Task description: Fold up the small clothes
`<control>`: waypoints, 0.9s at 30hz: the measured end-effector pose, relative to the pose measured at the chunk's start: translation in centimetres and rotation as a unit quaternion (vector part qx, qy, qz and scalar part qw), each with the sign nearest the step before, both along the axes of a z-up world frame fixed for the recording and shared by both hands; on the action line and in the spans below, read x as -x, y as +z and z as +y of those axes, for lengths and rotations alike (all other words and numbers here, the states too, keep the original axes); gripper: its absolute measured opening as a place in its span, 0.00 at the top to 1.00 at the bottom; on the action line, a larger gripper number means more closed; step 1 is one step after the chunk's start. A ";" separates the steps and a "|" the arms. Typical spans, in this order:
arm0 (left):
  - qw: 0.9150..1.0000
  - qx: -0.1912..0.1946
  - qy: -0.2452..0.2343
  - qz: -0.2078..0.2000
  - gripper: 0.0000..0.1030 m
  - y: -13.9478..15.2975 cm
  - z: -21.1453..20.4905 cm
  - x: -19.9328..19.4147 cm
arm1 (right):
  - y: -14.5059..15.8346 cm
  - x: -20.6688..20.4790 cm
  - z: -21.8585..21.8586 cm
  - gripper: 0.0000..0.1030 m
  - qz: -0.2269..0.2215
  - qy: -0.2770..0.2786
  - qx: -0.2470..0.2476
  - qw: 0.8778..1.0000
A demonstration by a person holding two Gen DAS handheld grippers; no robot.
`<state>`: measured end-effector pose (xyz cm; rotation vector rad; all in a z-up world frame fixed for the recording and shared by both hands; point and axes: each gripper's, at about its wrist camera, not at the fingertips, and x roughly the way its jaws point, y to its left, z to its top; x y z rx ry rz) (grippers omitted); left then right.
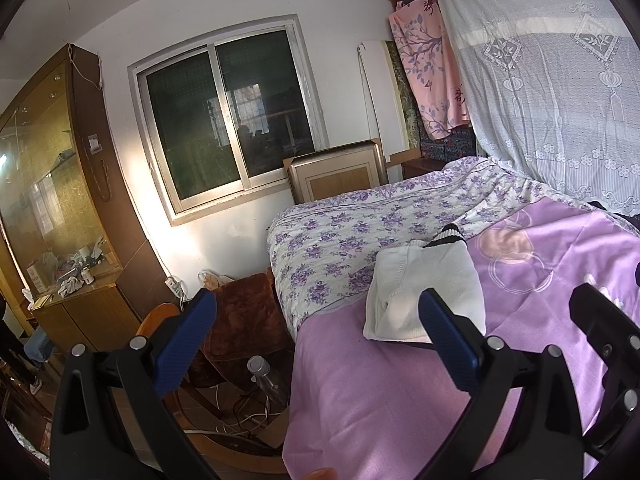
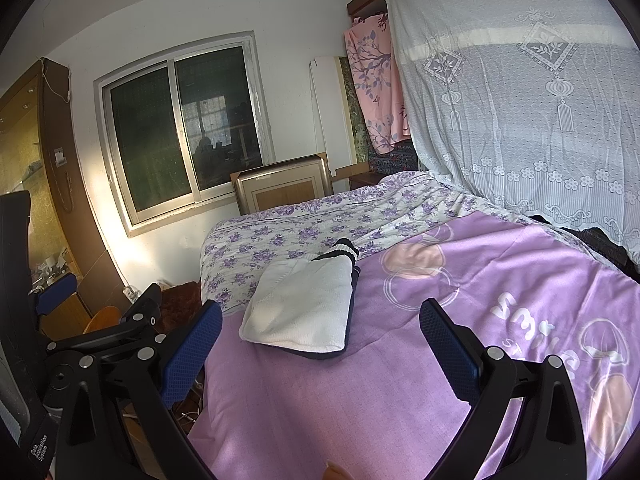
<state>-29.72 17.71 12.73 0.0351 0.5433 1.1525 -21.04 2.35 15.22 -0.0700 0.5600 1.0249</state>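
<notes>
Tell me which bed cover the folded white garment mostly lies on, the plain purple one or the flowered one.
The purple sheet. The folded white garment rests mainly on it; only its far end with the striped cuff reaches the white quilt with purple flowers.

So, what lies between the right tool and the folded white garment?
Only bare purple bedsheet, as the right wrist view shows; the right tool hangs open, apart from the folded white garment.

The folded garment (image 2: 298, 308) lies on the bed (image 2: 360, 400) near its left edge, partly on the sheet (image 2: 460, 280) and partly on the quilt (image 2: 280, 236) behind it; the window (image 2: 180, 132) is in the wall beyond. The cabinet (image 1: 60, 184) stands left of the bed; the curtain (image 2: 520, 100) hangs at its right.
</notes>
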 end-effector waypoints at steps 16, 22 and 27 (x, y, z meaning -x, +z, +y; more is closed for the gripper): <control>0.998 -0.026 -0.038 0.030 0.04 -1.3 -2.0 -1.5 | 0.3 1.2 1.4 0.03 -0.009 0.006 0.000 1.000; 0.998 -0.032 -0.036 0.027 0.04 -1.2 -2.0 -1.6 | 0.4 1.1 1.0 0.03 -0.008 -0.003 -0.006 1.000; 0.998 -0.035 -0.036 0.027 0.04 -1.3 -2.1 -1.7 | 0.5 1.0 0.8 0.03 -0.009 -0.008 -0.008 1.000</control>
